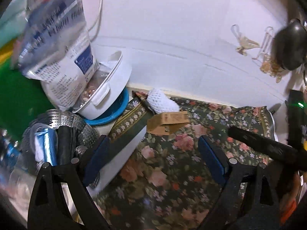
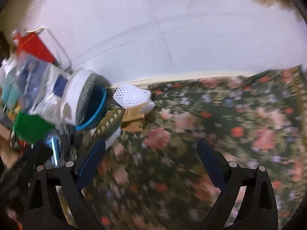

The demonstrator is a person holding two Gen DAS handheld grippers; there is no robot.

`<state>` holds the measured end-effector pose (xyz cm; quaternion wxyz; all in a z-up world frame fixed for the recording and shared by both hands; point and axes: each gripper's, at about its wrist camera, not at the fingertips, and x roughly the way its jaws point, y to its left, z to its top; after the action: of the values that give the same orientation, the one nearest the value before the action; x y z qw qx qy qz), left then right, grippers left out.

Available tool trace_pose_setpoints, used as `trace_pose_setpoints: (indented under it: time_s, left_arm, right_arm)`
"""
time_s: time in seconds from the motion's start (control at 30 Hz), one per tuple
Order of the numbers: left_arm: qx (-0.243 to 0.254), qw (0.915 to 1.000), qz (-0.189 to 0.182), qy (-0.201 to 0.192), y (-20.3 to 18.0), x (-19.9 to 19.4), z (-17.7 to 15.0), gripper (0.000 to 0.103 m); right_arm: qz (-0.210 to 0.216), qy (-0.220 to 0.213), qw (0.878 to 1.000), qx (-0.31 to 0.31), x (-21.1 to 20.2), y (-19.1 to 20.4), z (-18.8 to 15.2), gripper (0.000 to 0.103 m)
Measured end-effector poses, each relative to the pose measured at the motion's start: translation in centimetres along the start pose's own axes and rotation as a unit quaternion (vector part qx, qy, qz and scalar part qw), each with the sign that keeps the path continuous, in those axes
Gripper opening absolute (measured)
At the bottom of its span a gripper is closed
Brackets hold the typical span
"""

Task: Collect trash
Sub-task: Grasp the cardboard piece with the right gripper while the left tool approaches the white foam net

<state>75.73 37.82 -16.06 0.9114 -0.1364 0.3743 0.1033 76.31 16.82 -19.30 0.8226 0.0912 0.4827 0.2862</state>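
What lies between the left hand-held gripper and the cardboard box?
Only bare floral cloth separates the open left hand-held gripper from the cardboard box; the left wrist view shows this. White foam net lies beyond the box.

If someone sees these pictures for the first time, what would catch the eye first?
Probably the dark floral cloth covering the surface beneath both open grippers. Next, the cluttered pile at the left: a printed bag standing in a tilted white pot. Near the wall lie a white foam net and a small brown carton.
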Motion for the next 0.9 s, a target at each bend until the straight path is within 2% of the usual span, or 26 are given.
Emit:
trace_pose_setpoints:
  time_s: [0.07, 0.27, 0.37, 0.43, 0.47, 0.5, 0.63, 0.8, 0.9]
  left_arm:
    - [-0.002, 0.9999, -0.009, 0.013, 1.3, 1.8, 0.3, 0.087]
    - [0.012, 0.9993, -0.015, 0.031, 2.8, 4.6, 0.0, 0.086]
    - [0.018, 0.999, -0.013, 0.039, 3.2, 5.6, -0.2, 0.085]
    - [0.018, 0.9988, -0.015, 0.044, 3.3, 6.1, -0.2, 0.085]
    - [0.018, 0.9987, -0.016, 0.045, 3.3, 6.3, -0.2, 0.085]
    - [0.018, 0.9986, -0.018, 0.046, 3.2, 6.5, -0.1, 0.085]
    - [0.016, 0.9984, -0.028, 0.046, 2.4, 7.4, 0.6, 0.084]
    - [0.018, 0.9969, -0.062, 0.044, 0.2, 9.1, 2.3, 0.085]
    - [0.015, 0.9947, -0.083, 0.06, -1.0, 11.3, 2.9, 0.085]
  right_arm:
    - [0.003, 0.015, 1.0, 0.021, 3.3, 0.4, 1.0, 0.093]
    - [0.002, 0.057, 0.997, 0.054, 11.1, 0.9, 2.4, 0.084]
    - [0.017, 0.088, 0.993, 0.079, 14.1, 0.4, 2.2, 0.064]
    - [0.035, 0.096, 0.99, 0.095, 14.7, 0.0, 1.9, 0.047]
    - [0.044, 0.095, 0.99, 0.099, 14.6, -0.1, 1.8, 0.041]
    - [0.05, 0.091, 0.99, 0.096, 14.3, -0.1, 1.7, 0.03]
    - [0.042, 0.069, 0.994, 0.068, 11.2, -0.2, 0.9, 0.017]
    - [0.022, 0.043, 0.997, 0.061, 5.8, -2.4, -0.8, 0.013]
    - [0.0, 0.039, 0.997, 0.064, 2.8, -4.5, -1.8, 0.013]
